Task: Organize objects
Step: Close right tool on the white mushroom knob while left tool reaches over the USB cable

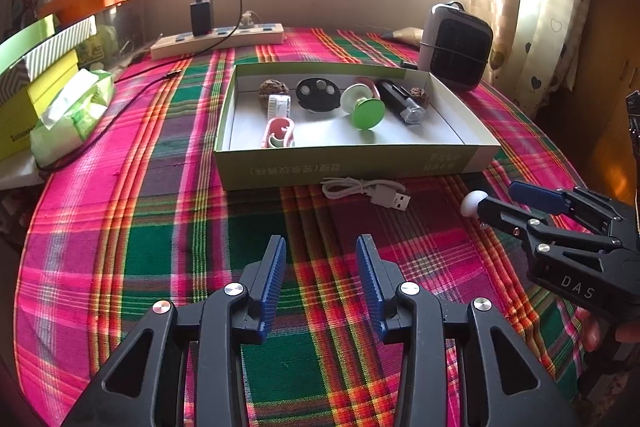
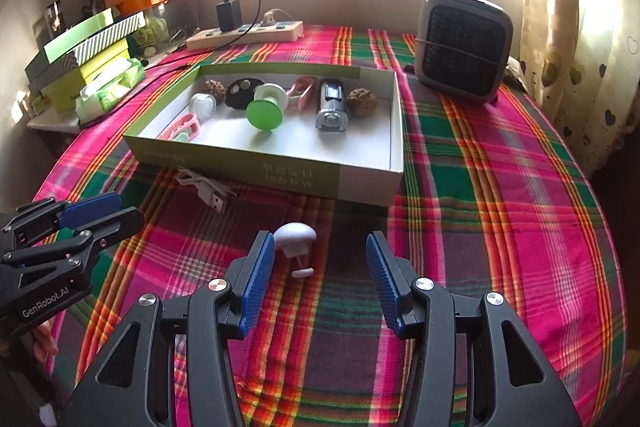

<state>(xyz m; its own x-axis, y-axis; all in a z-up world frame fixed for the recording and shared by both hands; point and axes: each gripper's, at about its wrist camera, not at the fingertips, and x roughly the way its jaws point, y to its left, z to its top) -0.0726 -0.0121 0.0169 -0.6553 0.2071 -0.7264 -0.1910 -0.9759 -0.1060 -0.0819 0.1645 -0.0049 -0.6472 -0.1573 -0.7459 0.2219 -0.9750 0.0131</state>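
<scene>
1. Left gripper (image 1: pixel 321 259): blue ribbed fingers (image 1: pixel 273 279) parted to a moderate gap, nothing between them, only plaid cloth (image 1: pixel 160 227) below. Hovering over the tabletop, short of the white USB cable (image 1: pixel 366 190).
2. Right gripper (image 2: pixel 320 259): fingers (image 2: pixel 258 281) set wider apart, gripping nothing. Left pad just beside the white mushroom-shaped piece (image 2: pixel 296 241), which lies on the cloth at the mouth of the gap; contact between pad and piece impossible to tell.
3. From the left wrist view, the same right gripper (image 1: pixel 494 201) seen at the right edge, fingertips next to the white piece (image 1: pixel 473 203), a little of a hand visible under its body.
4. Shallow green-sided box (image 2: pixel 360 183) sitting mid-tabletop, open side up, beyond both grippers. Inside: green-and-white spool (image 2: pixel 266 109), black disc with round spots (image 2: pixel 244 91), dark cylindrical device with clear end (image 2: pixel 331 105), two knobbly brown nuts (image 2: pixel 361 101), pink clip (image 2: pixel 182 129), another pink clip (image 2: pixel 301 91), small white round case (image 2: pixel 202 103).
5. USB cable coiled loosely on the cloth, just in front of the box's near wall, outside it, between the two grippers.
6. White mushroom-shaped piece also outside the box, nearer than the cable.
7. Behind the box: small grey heater (image 2: pixel 464 45) at right, power strip (image 2: pixel 244 35) with black charger plugged in at the back, stacked boxes and a tissue pack (image 2: pixel 110 89) at left.
</scene>
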